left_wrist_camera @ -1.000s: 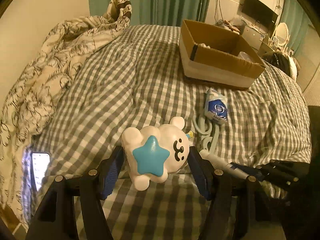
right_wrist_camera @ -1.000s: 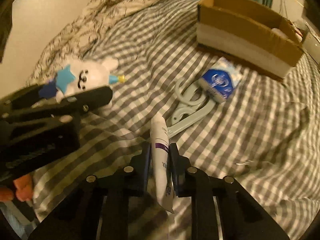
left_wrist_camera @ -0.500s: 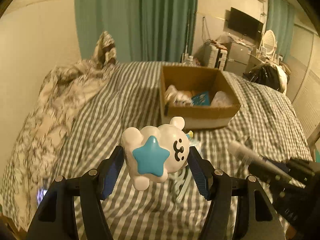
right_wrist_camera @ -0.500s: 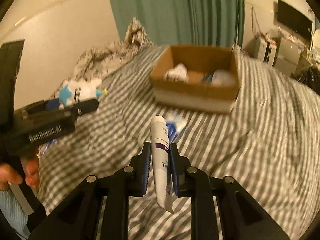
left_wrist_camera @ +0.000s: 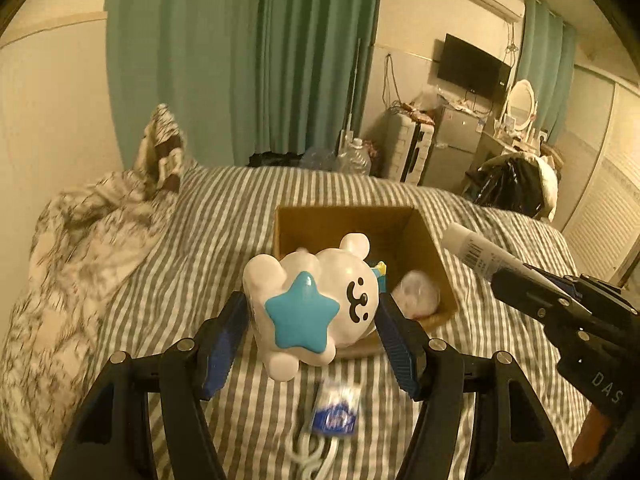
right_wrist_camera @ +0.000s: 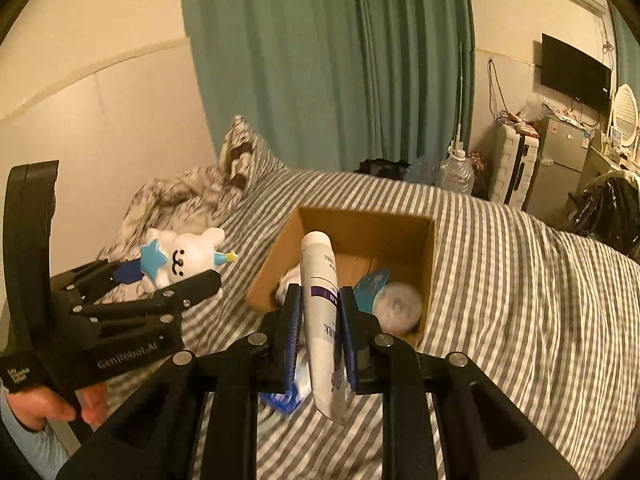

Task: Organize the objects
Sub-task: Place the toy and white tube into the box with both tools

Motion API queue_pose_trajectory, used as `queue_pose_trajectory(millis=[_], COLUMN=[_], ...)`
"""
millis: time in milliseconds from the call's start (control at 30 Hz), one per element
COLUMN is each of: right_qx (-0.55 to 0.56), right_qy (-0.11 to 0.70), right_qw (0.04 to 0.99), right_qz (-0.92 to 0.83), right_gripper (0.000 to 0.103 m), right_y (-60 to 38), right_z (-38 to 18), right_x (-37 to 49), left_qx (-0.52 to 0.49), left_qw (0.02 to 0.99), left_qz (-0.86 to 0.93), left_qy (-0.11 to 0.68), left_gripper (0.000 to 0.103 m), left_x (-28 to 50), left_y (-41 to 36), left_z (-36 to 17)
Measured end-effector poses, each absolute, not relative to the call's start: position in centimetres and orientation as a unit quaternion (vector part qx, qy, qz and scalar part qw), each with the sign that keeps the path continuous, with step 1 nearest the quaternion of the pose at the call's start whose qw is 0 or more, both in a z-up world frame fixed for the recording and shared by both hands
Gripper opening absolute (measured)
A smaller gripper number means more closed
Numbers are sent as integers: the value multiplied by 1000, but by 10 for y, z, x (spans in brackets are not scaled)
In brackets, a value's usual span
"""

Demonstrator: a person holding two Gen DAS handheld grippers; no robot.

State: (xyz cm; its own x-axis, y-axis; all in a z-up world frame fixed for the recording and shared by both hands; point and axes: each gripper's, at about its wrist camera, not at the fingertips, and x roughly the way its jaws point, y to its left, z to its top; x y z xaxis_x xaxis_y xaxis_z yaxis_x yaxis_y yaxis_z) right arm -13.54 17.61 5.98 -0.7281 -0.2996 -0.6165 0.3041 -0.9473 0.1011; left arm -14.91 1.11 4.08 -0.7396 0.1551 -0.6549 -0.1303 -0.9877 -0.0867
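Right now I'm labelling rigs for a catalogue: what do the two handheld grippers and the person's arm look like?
Both grippers are black plastic with angular linkage arms and silver pivot screws. The left gripper and right gripper have ribbed blue pads inside the fingers. The left one's side carries white "GenRobot.AI" lettering and a small label. A light blue sleeve shows at the left wrist.

The white bear-shaped toy with a blue star (left_wrist_camera: 316, 304) was glossy, smooth plastic. The white squeeze tube with a purple band (right_wrist_camera: 322, 320) had a smooth, satin plastic skin. The open brown box (right_wrist_camera: 428, 248) was matt corrugated cardboard. The grey-and-white striped bed cover (right_wrist_camera: 520, 280) was soft woven cloth. The left claw (left_wrist_camera: 312, 340) and the right claw (right_wrist_camera: 320, 340) were matt black plastic with ribbed blue pads (left_wrist_camera: 226, 344) and bright metal pins.
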Motion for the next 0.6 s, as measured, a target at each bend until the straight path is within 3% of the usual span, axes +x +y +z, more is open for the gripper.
queue_pose_trajectory(millis=[600], right_qx=[374], right_qy=[-22], right_qw=[129], right_qz=[-918], right_gripper=[18], right_y=[196], right_z=[9], right_x=[-259], left_qx=[-369], left_qw=[89], left_qz=[925], left_qy=[6], left_gripper=[67], left_x=[-260], left_y=[47], left_z=[-8])
